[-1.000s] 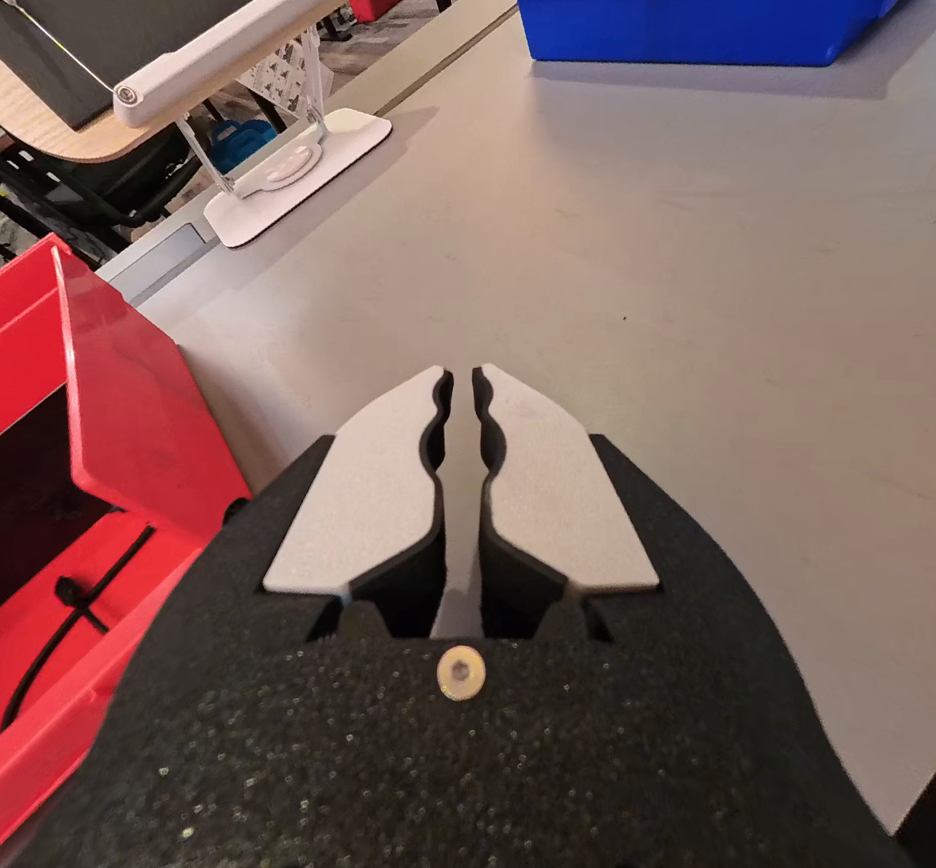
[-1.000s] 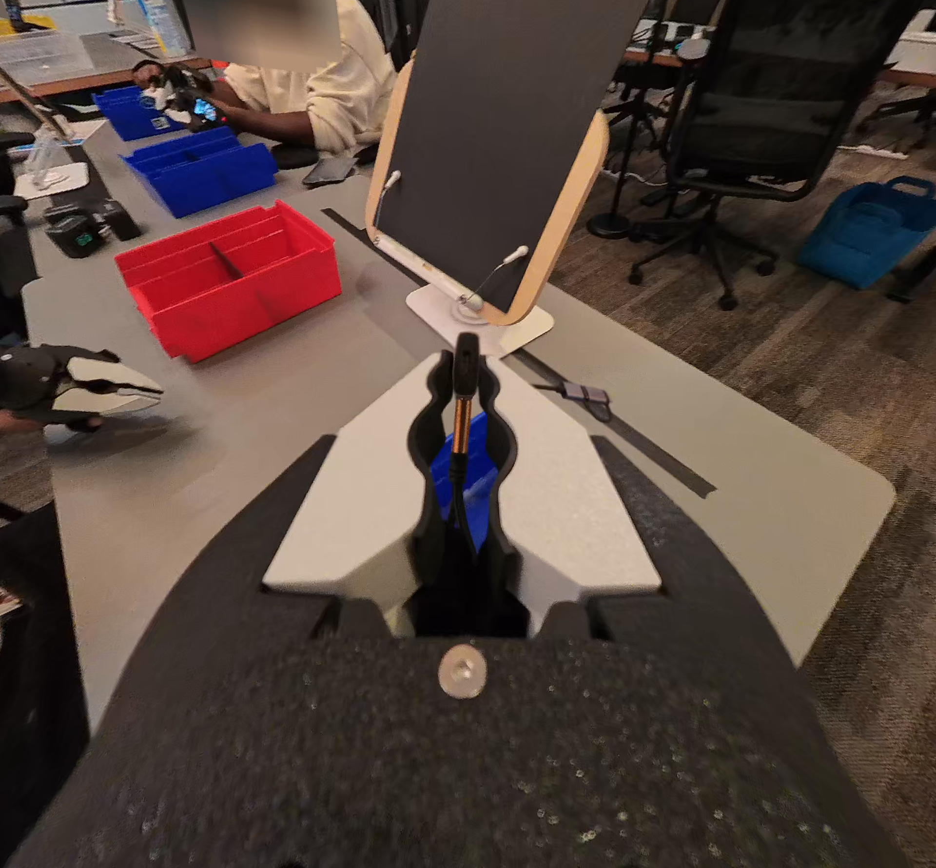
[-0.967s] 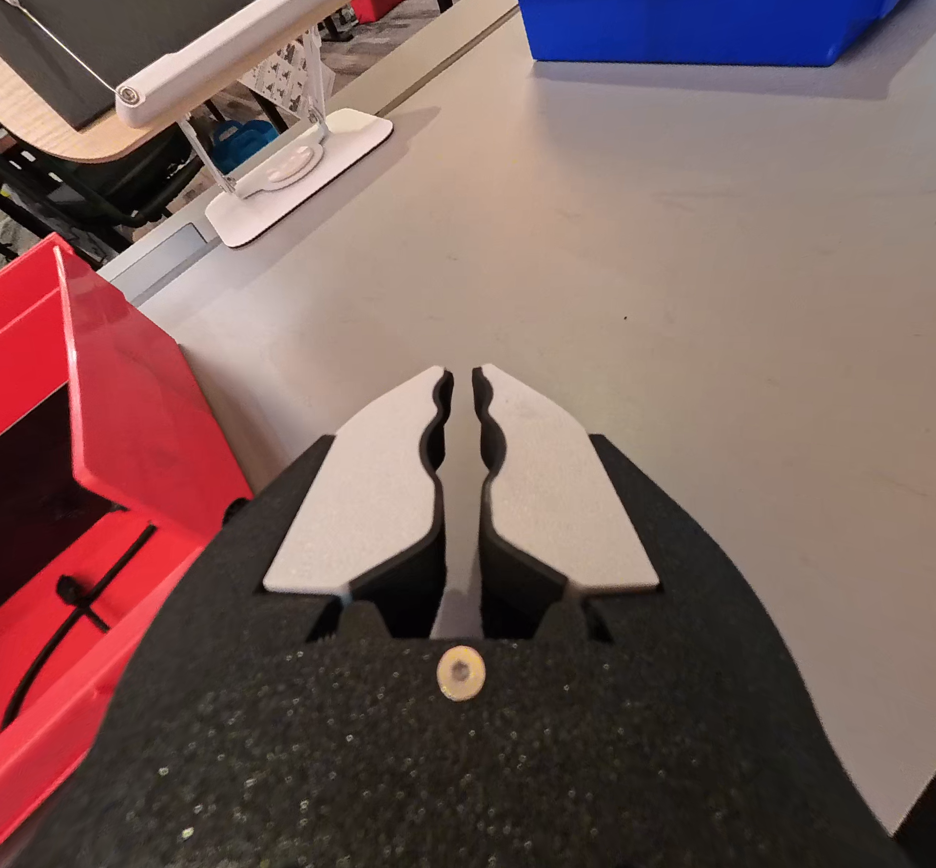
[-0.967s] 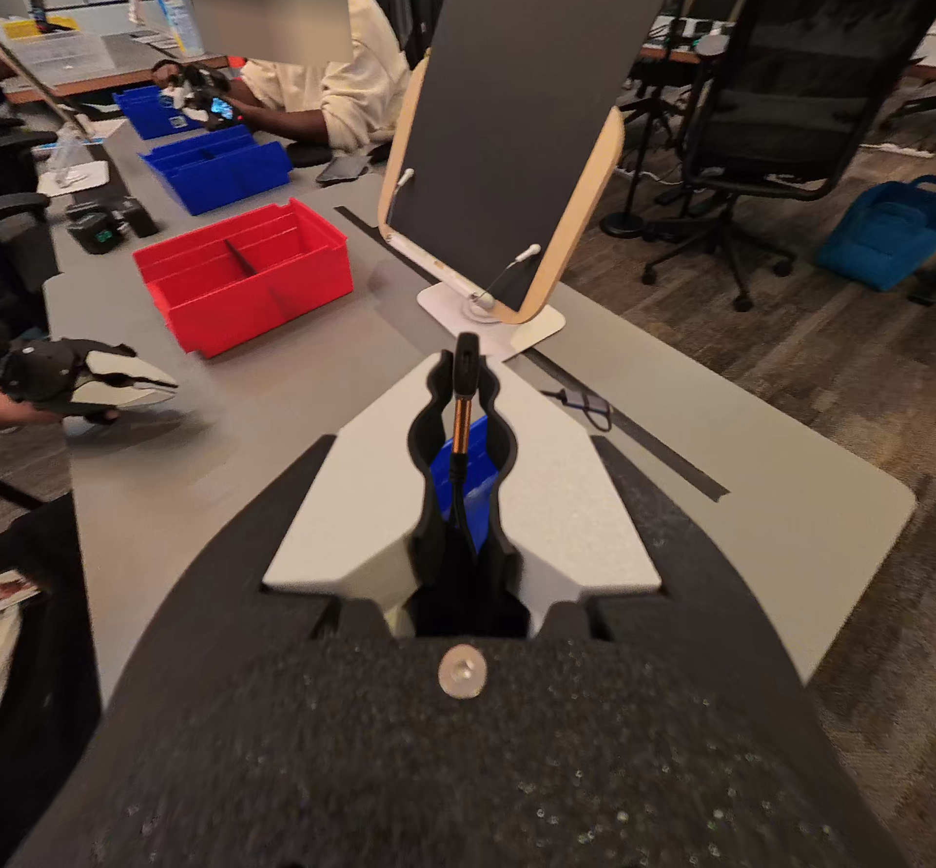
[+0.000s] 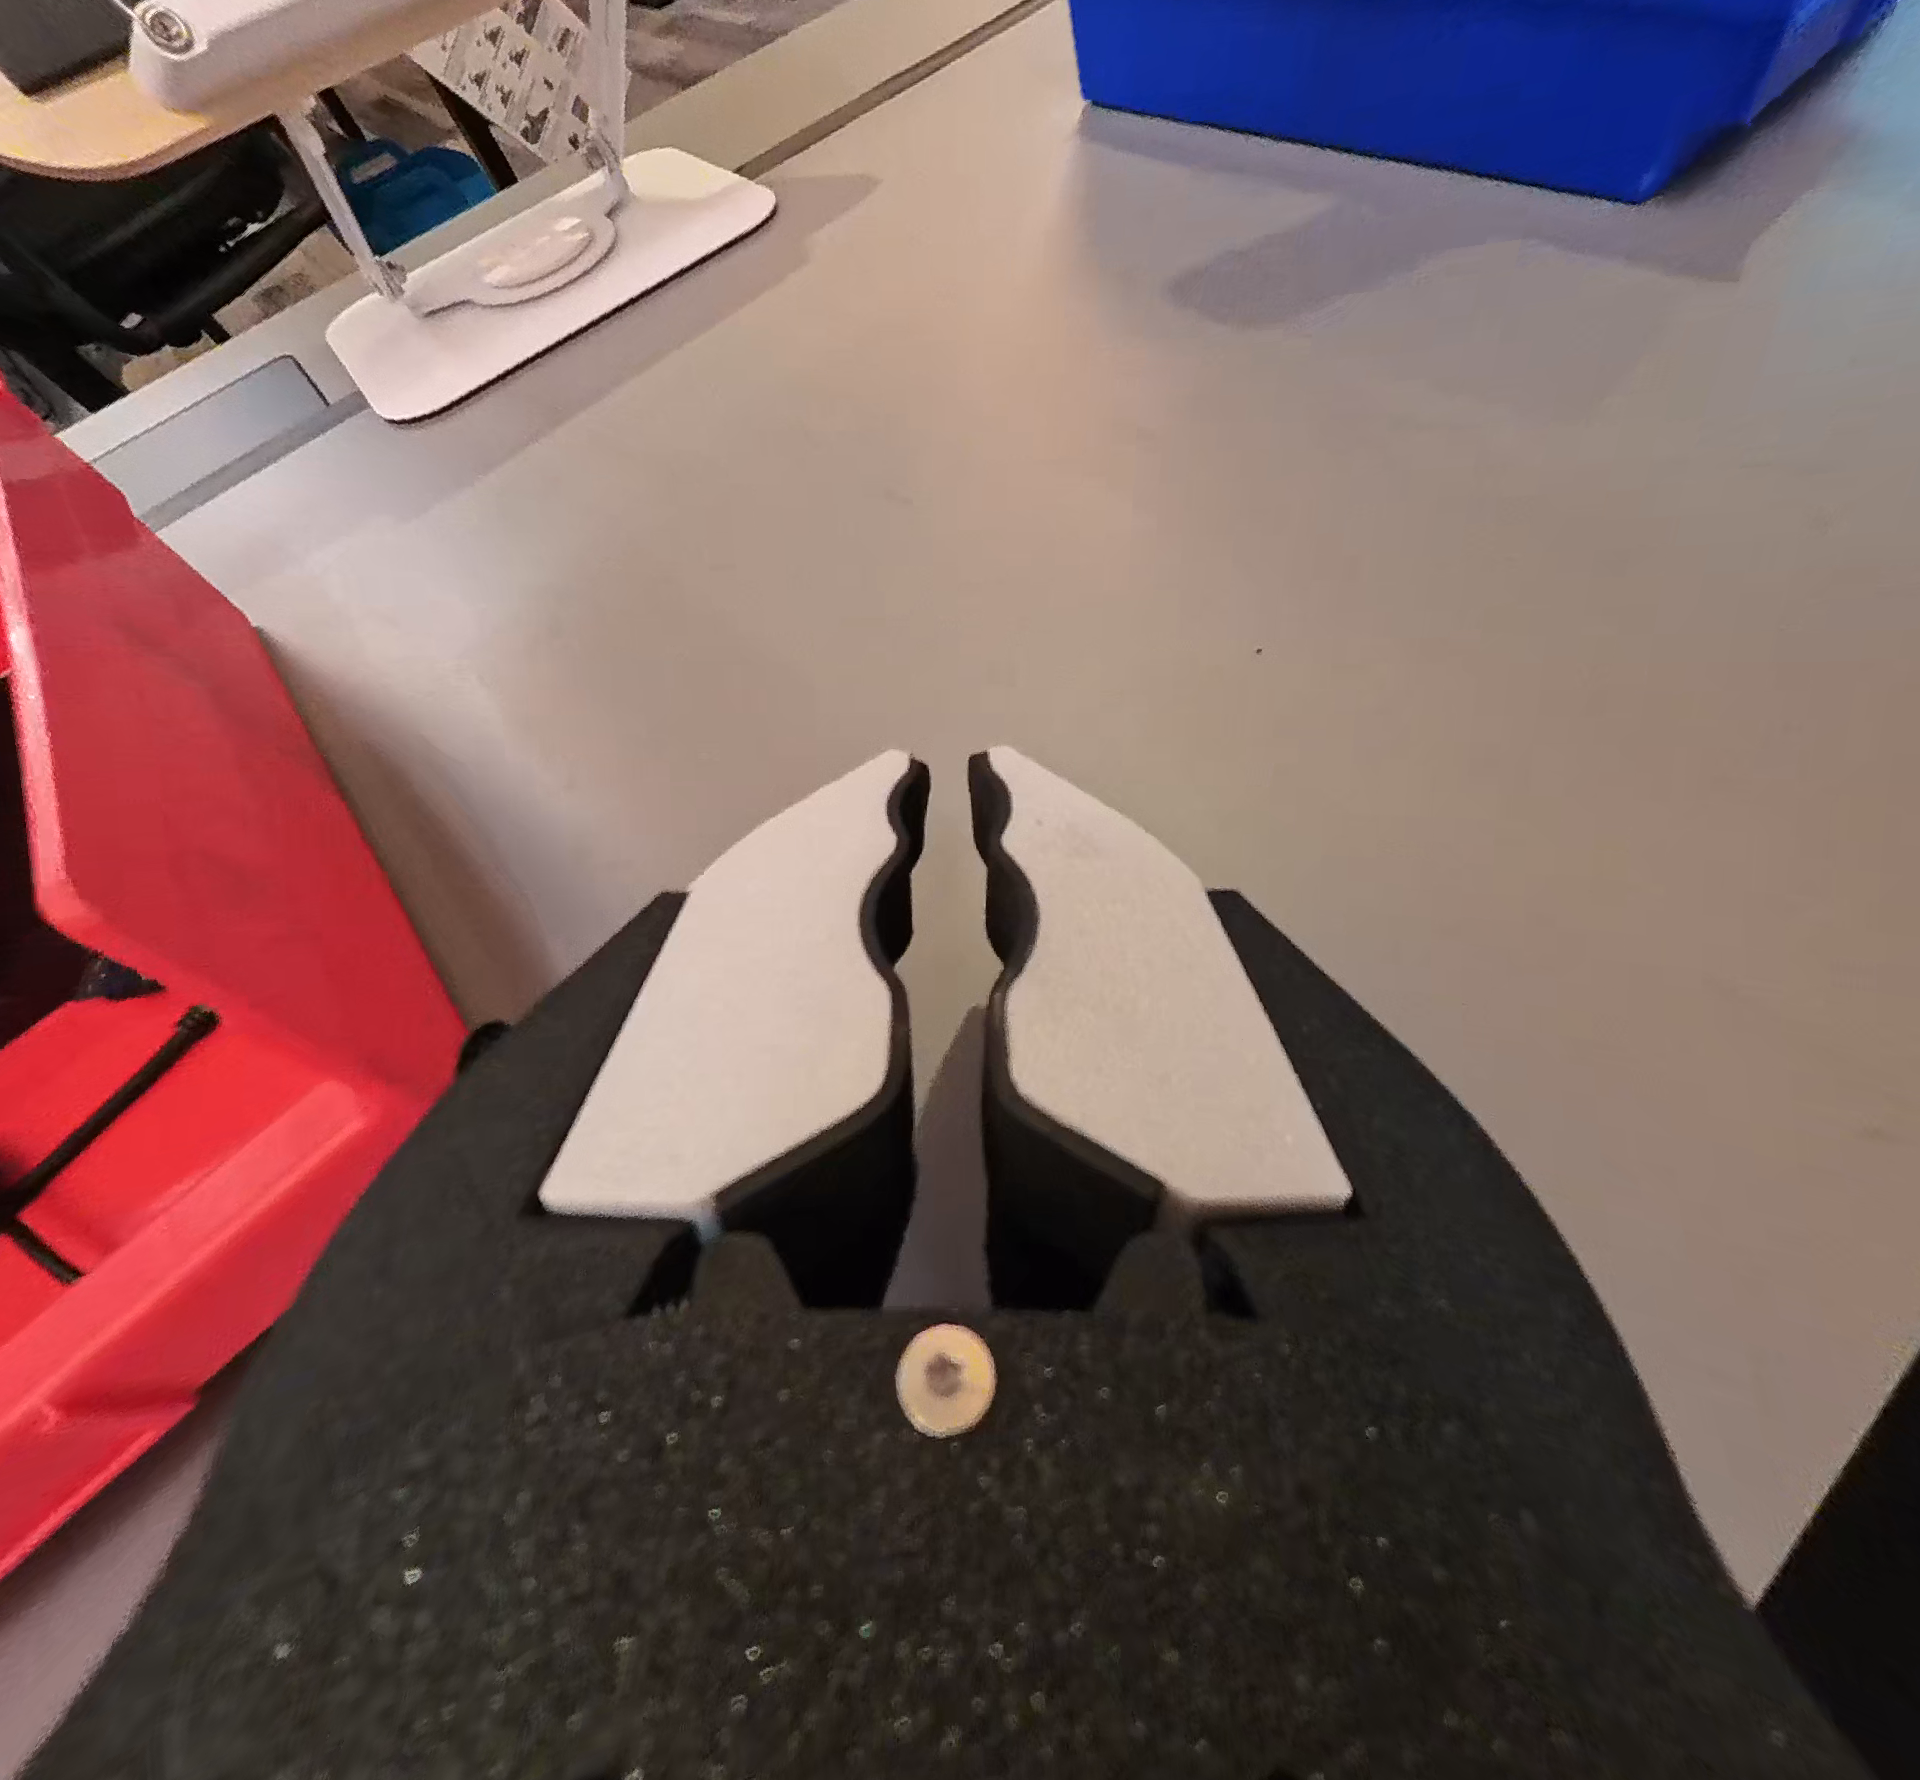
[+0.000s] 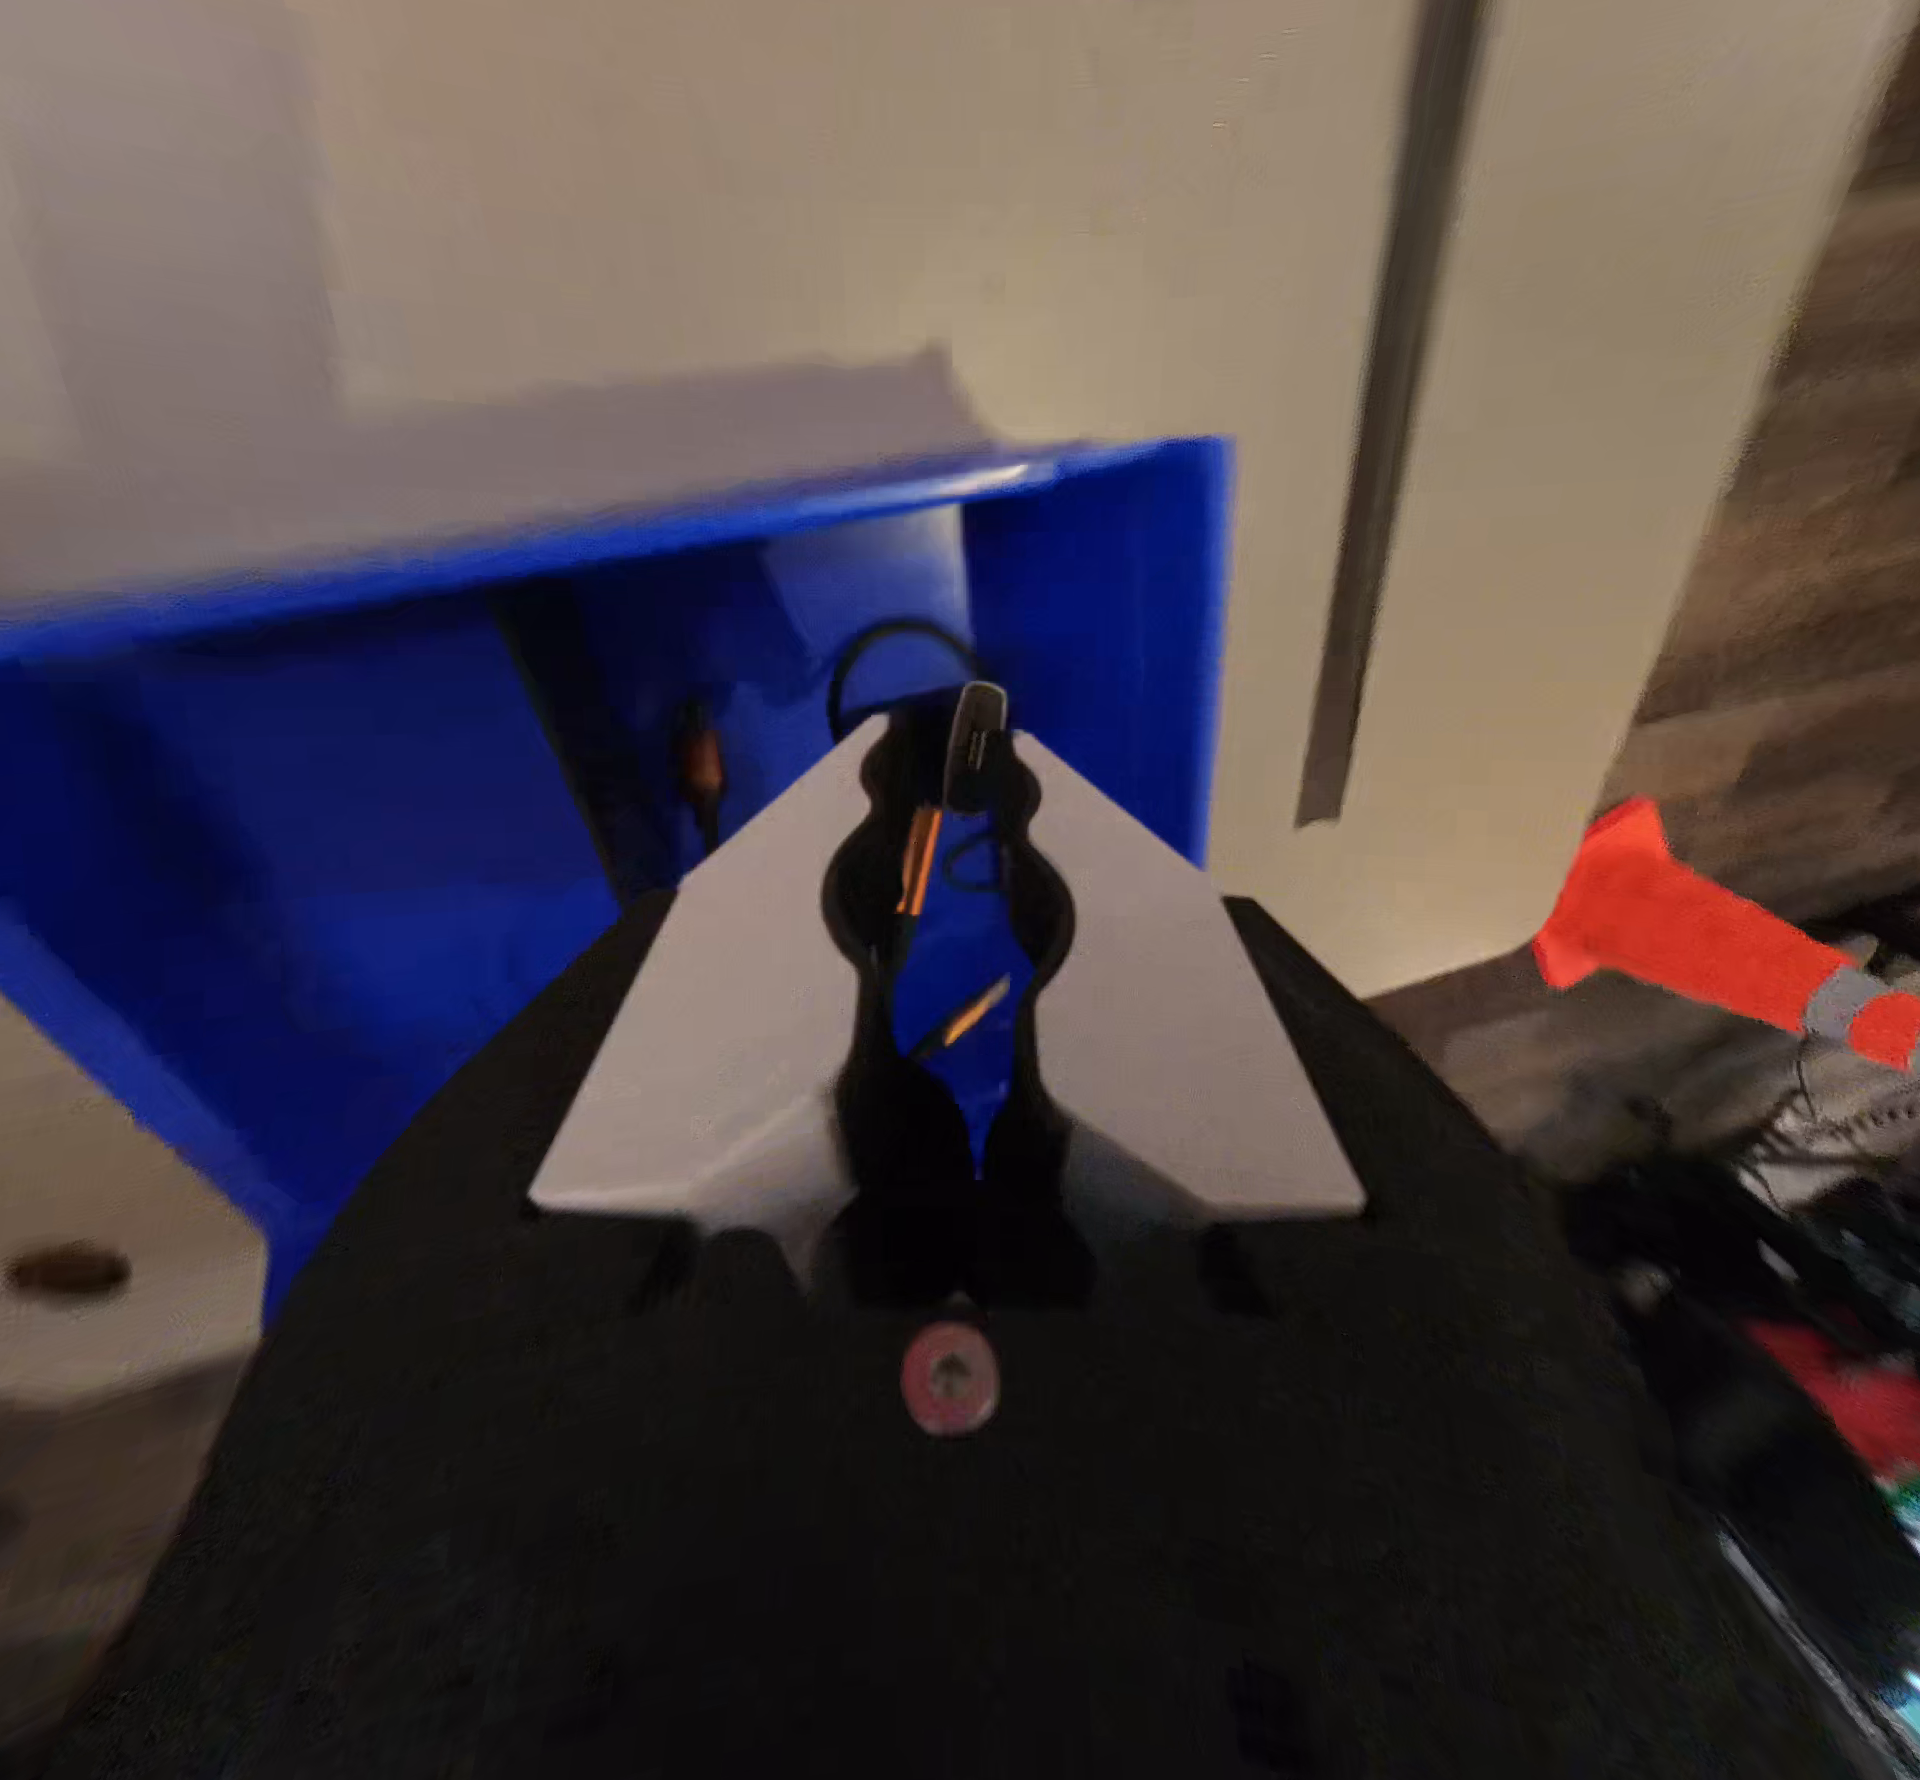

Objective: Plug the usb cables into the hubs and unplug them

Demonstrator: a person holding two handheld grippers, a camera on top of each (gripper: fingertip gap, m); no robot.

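Observation:
My right gripper (image 6: 951,728) is shut on a black USB cable plug (image 6: 979,743) with an orange band. The plug sits tilted between the fingertips. It hangs over the right end of an open blue bin (image 6: 623,525); the view is blurred. Another cable with an orange band (image 6: 707,764) lies in that bin beside a divider. My left gripper (image 5: 940,764) is empty, its fingers nearly together with a thin gap, low over the grey table (image 5: 1351,587). A black cable (image 5: 104,1107) lies in the red bin (image 5: 208,795) to its left. No hub is in view.
A white stand base (image 5: 551,296) carrying a tilted board stands at the table's far left edge. The blue bin also shows in the left wrist view (image 5: 1455,16), far right. An orange-red handle (image 6: 1683,941) and dark clutter lie off the table at the right. My right fingertips sit around 45 cm from my left ones.
My right gripper has swung from looking across the table to pointing down over the blue bin, still holding the cable. My left gripper has shifted only slightly.

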